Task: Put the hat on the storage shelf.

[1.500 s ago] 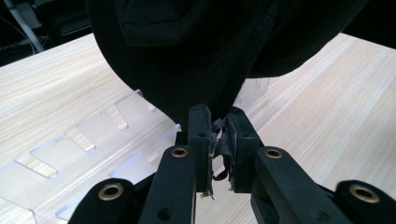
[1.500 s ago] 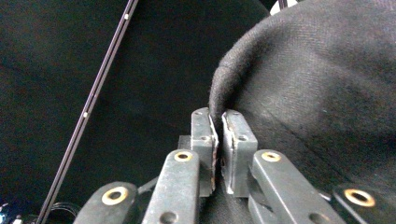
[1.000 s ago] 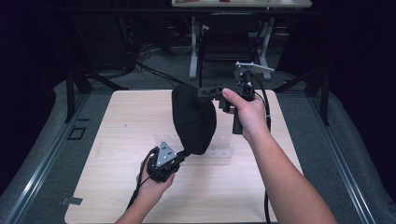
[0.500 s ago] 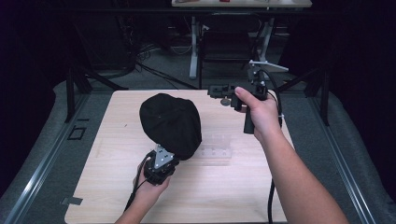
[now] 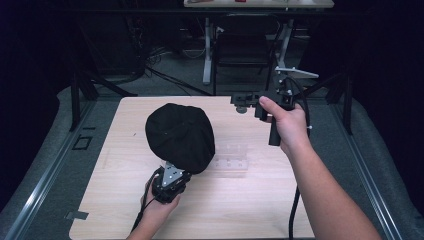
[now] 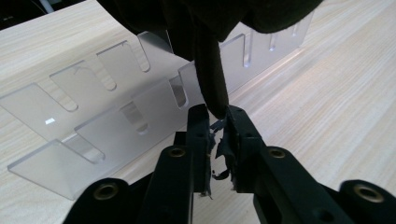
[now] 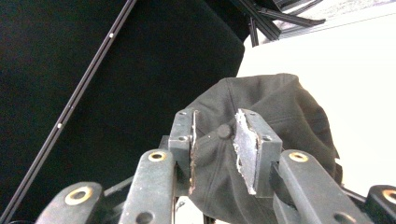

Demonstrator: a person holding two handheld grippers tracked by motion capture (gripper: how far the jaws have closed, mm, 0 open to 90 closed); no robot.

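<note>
L gripper point(image 6: 214, 122) pinches black cap point(image 5: 180, 135) edge, jaws nearly closed, by clear rack point(image 6: 116, 116). R gripper point(image 7: 215, 140) empty, jaws apart, above table point(image 5: 310, 200).

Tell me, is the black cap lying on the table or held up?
Held up: the left gripper pinches the cap by its edge.

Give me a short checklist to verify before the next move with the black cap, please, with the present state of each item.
1. Left gripper grips the black cap: ok, a fold of cloth sits between its jaws.
2. Right gripper is free: ok, jaws apart, nothing between them, off the cap.
3. Cap clear of the clear acrylic rack: cannot tell, the cap overhangs it.
4. Rack stands flat on the table: ok.
5. Cable of the right gripper away from the cap: ok.
</note>
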